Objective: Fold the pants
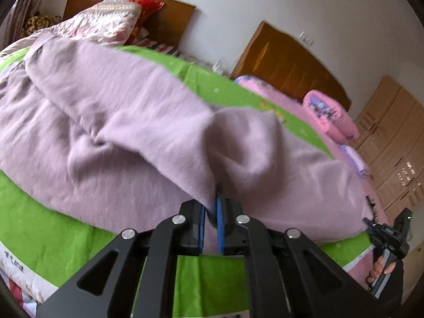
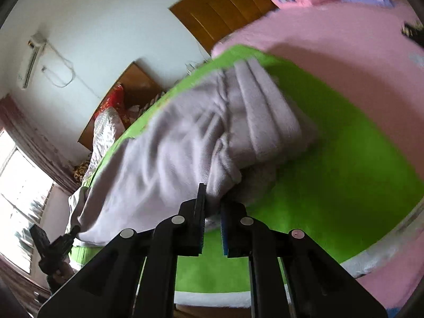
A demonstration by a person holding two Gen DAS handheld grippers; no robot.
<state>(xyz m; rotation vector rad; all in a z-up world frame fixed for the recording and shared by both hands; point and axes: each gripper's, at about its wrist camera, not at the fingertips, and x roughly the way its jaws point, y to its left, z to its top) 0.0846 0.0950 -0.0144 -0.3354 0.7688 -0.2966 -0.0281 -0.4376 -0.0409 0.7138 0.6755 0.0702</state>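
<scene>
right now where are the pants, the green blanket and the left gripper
pants (image 1: 119,122), left wrist view, on the flat middle of the lilac fabric
green blanket (image 2: 344,164), right wrist view, on a bare stretch right of the pants
left gripper (image 1: 210,212), left wrist view, between the blue pads

A bright green fleece blanket (image 1: 53,228) covers the near bed, with a pink fleece sheet (image 2: 344,61) spread beside it. Two brown wooden headboards (image 1: 288,66) stand against the white wall (image 1: 291,2). A pale patterned quilt (image 1: 106,23) is bundled at the far headboard, a red patterned pillow (image 1: 144,6) behind it. A pink pillow with blue print (image 1: 328,114) lies by the nearer headboard. Stacked brown cardboard boxes (image 1: 392,137) line the right side. A white wall air conditioner (image 2: 33,58) hangs above a bright window (image 2: 18,185).
</scene>
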